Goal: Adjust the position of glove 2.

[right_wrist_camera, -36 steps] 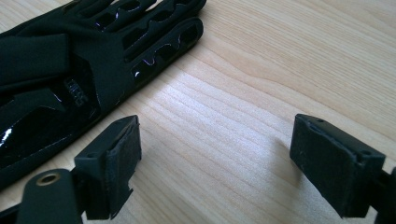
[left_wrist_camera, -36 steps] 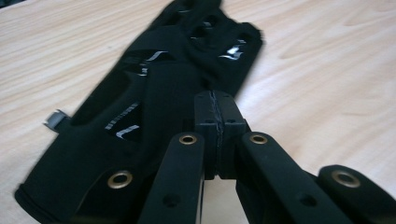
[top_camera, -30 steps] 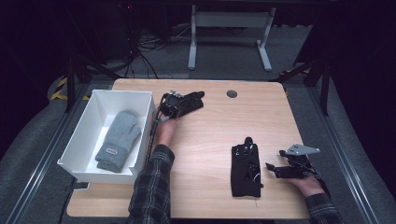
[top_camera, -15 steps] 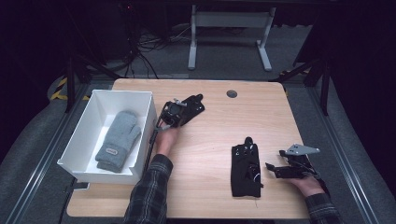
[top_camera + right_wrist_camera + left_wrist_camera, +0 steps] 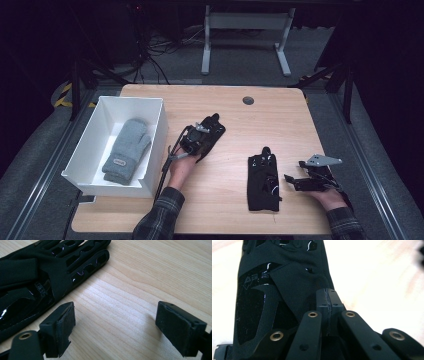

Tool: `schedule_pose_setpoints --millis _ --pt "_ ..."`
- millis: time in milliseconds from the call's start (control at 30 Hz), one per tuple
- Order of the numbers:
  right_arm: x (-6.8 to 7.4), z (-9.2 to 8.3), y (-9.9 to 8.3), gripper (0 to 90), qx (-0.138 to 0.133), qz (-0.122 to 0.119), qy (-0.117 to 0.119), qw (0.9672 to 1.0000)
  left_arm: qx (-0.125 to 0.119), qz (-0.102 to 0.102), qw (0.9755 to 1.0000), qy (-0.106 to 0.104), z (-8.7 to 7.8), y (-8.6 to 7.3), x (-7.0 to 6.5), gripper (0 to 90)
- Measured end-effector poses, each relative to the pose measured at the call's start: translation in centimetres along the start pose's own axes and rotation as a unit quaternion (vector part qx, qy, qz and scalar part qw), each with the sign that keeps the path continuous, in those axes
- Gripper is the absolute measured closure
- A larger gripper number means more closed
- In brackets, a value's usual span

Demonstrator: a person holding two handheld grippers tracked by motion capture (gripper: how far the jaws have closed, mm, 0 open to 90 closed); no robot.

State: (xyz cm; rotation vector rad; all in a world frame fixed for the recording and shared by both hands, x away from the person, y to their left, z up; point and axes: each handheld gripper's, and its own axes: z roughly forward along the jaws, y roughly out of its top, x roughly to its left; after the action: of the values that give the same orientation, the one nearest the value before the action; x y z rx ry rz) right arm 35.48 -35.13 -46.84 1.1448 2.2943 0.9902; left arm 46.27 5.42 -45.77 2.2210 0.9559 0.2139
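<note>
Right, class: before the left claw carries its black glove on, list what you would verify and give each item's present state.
1. Left claw shut on the black glove: ok.
2. How deep the fabric sits between the pads: cannot tell.
3. Right claw open, pads on nothing: ok.
4. Second black glove flat on the table, clear of the right claw: ok.
5. White bin has bare floor beside the grey mitten: ok.
6. Held glove hangs free of the table: cannot tell.

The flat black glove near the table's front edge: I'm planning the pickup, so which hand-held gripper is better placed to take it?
Right hand-held gripper: it rests open beside the flat black glove. The left hand-held gripper is shut on another black glove.
</note>
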Motion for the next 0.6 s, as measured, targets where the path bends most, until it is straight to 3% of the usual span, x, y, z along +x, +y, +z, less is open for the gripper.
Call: schedule_pose_setpoints --millis 300,367,600 --pt "0.0 0.0 0.0 16.7 0.000 0.000 0.000 1.0000 -0.003 -0.003 0.9995 -0.031 -0.7 -1.5 -3.1 90.0" --pt "0.0 0.0 0.0 16.7 0.000 0.000 0.000 1.0000 -0.002 0.001 0.9991 -0.042 -0.8 -1.9 -4.2 90.0" --pt "0.0 0.0 0.0 16.7 0.000 0.000 0.000 1.0000 0.001 0.008 0.9978 -0.066 -1.2 -2.8 -6.2 90.0"
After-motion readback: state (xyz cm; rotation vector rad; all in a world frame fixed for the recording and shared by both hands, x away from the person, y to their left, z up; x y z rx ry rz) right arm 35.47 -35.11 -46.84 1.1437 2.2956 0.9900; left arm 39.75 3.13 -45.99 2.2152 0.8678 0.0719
